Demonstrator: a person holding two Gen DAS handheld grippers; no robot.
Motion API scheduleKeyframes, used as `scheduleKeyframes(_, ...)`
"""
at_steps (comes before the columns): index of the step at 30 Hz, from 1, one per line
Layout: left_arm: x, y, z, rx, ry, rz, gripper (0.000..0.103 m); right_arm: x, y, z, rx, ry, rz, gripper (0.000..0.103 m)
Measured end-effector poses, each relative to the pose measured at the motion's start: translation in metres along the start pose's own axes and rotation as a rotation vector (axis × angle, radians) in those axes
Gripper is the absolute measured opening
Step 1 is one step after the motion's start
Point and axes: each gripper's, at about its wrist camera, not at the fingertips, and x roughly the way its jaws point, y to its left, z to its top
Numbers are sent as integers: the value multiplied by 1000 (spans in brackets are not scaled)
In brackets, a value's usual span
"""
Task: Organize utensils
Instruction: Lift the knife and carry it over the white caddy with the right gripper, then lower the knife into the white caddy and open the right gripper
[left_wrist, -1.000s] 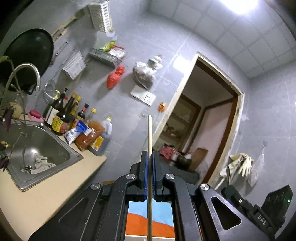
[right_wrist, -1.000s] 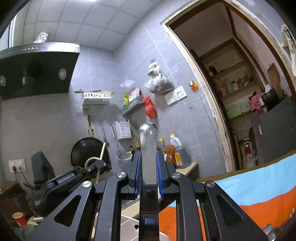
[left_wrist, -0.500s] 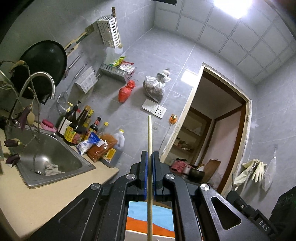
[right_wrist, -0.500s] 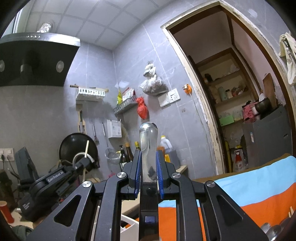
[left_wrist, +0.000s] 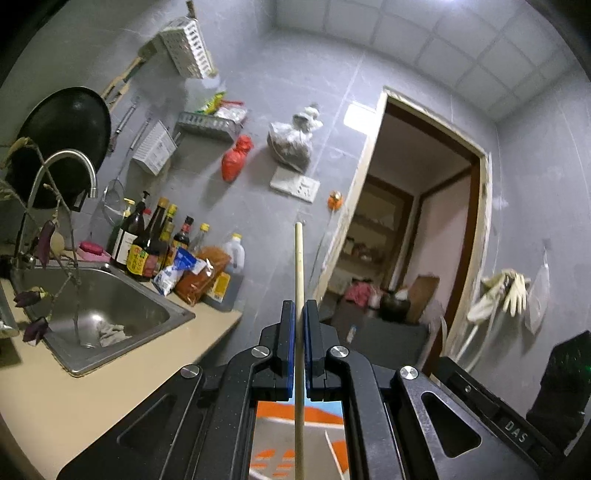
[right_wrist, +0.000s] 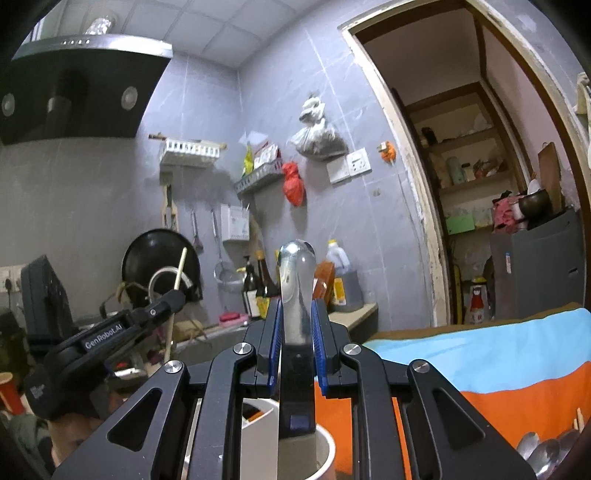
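My left gripper (left_wrist: 299, 314) is shut on a thin wooden chopstick (left_wrist: 299, 266) that stands upright between the pads, its lower end over a metal tray (left_wrist: 295, 439). It also shows in the right wrist view (right_wrist: 175, 295), at the left. My right gripper (right_wrist: 297, 314) is shut on a metal utensil (right_wrist: 297, 280) with a black lower part, held upright. Its lower end reaches into a white utensil holder (right_wrist: 325, 450) below the fingers. Several spoons (right_wrist: 543, 448) lie at the lower right on the orange and blue cloth (right_wrist: 480, 369).
A steel sink (left_wrist: 99, 314) with a curved tap (left_wrist: 62, 170) is set in the beige counter (left_wrist: 92, 384) at left. Bottles (left_wrist: 155, 240) stand behind it. A black wok (left_wrist: 62, 133) hangs on the wall. An open doorway (left_wrist: 413, 236) is at right.
Both grippers have tilted downward, so the tray and the white holder now show below them. Each keeps its hold.
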Motion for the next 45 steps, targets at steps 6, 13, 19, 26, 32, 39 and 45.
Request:
scheduleKeyframes(6, -9, -5, 1, 34, 65, -38, 2, -4, 8, -5, -48, 61, 15, 14)
scheduleKeyframes(13, -7, -12, -4, 88, 146, -47, 2, -5, 8, -12, -52, 105, 17, 17)
scheduleKeyframes(19, -7, -17, -8, 132, 169, -56, 2, -9, 8, -13, -54, 108, 15, 17)
scheduleKeyframes(26, -2, -12, -6, 76, 80, -75, 2, -9, 9, -16, -49, 112, 15, 17)
scheduleKeyframes(32, 2, -2, -6, 10, 39, -62, 2, -11, 8, -16, -44, 105, 17, 17)
scheduleKeyframes(39, -6, -5, -9, 37, 112, -61, 3, -21, 7, -10, -31, 86, 10, 28)
scheduleKeyframes(45, -11, -15, -11, 70, 197, -65, 18, -41, 4, 5, -26, 58, -5, 50)
